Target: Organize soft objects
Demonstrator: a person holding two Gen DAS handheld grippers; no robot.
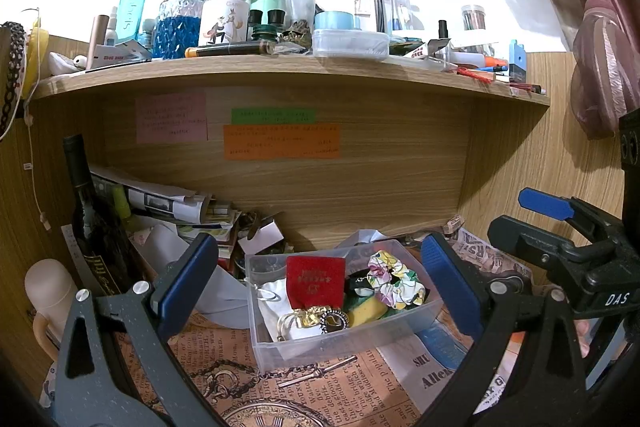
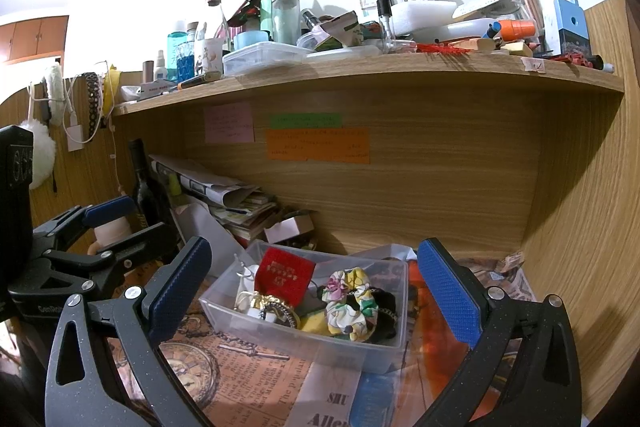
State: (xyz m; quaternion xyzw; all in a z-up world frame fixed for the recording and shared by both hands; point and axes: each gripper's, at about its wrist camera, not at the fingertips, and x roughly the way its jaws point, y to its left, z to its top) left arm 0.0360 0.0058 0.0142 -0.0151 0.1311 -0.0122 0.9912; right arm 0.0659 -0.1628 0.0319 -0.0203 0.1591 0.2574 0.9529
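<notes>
A clear plastic bin (image 1: 340, 337) (image 2: 384, 351) sits on the desk under the shelf. In it lie a floral scrunchie (image 1: 394, 279) (image 2: 352, 299), a red pouch (image 1: 316, 281) (image 2: 285, 275), a yellow sponge (image 1: 366, 309) (image 2: 316, 325), a white pouch (image 1: 276, 297) and gold trinkets (image 1: 310, 319). My left gripper (image 1: 320, 285) is open and empty, held in front of the bin. My right gripper (image 2: 314, 287) is open and empty, also facing the bin. Each gripper shows at the edge of the other's view.
A crowded wooden shelf (image 1: 280, 67) with bottles hangs above. A wine bottle (image 1: 90, 223), stacked papers (image 1: 168, 207) and a small white box (image 1: 262, 235) stand at the left back. Printed paper (image 1: 320, 391) covers the desk. A curtain (image 1: 600, 67) hangs right.
</notes>
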